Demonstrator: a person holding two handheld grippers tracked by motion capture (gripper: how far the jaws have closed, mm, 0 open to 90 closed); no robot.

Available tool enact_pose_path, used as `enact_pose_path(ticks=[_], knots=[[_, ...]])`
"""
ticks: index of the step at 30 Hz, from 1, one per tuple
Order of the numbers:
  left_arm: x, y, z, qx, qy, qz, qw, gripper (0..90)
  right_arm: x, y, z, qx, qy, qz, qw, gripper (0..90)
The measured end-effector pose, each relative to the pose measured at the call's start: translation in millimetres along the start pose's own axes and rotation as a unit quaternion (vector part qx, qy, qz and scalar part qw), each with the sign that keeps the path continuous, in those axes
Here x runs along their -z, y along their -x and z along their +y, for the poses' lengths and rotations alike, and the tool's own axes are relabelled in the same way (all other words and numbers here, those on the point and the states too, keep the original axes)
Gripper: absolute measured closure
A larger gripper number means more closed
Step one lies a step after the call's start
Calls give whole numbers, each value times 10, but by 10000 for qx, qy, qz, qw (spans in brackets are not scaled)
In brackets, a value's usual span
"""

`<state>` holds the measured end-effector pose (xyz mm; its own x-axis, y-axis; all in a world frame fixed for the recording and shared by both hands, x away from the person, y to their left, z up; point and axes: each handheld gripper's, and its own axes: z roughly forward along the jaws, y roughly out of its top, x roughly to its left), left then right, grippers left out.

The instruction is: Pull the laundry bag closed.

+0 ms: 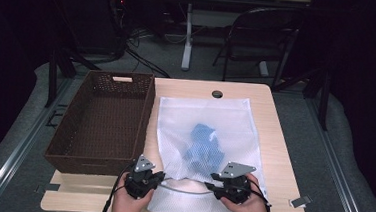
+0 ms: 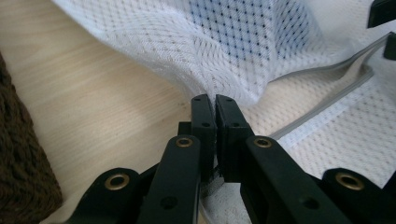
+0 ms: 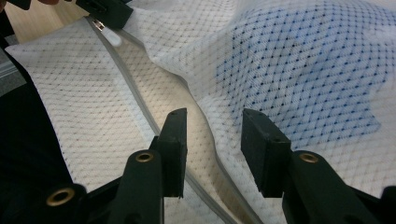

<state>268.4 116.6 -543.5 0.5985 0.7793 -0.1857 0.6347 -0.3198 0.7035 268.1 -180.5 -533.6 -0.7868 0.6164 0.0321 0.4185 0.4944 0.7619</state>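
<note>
Dark room, grey floor [image 1: 18,139]. A light wood bench [image 1: 277,157] is seen from above. At left, a brown woven basket [image 1: 102,122] is set on the bench. Beside it, a white mesh bag [image 1: 204,137] is laid flat, a blue item [image 1: 204,145] inside. The left gripper [image 2: 214,100] is clamped on a fold of the bag's near edge. The right gripper [image 3: 214,135] is held parted over the bag's zipper [image 3: 140,107], not pressing it. A folding chair [image 1: 256,35] is seen behind.
</note>
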Motion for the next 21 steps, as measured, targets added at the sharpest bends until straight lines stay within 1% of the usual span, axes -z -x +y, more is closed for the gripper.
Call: enact_pose_path(ticks=[3,7,10,11,13,15,17,19,21], knots=[[26,27,59,-77,76,-43,9999,874,-33,-23,60,72,-29,90,9999,615],[49,34,102,-117,112,-52,9999,874,-58,-41,102,75,-30,175,9998,614],[64,38,148,-119,148,-100,9998,875,-92,-64,150,124,-33,240,9996,612],[68,44,183,-129,201,-135,9996,876,-108,-77,179,132,-37,277,9995,609],[72,48,202,-124,200,-171,9996,875,-124,-92,210,150,-35,302,9994,603],[67,63,240,-162,259,-175,9994,876,-132,-99,227,152,-17,318,9994,600],[69,75,301,-200,235,-207,9993,876,-148,-112,276,141,21,369,9992,597],[70,78,323,-213,227,-213,9993,877,-156,-117,292,138,28,381,9992,597],[71,80,369,-218,202,-276,9992,877,-180,-132,344,160,24,439,9989,594]])
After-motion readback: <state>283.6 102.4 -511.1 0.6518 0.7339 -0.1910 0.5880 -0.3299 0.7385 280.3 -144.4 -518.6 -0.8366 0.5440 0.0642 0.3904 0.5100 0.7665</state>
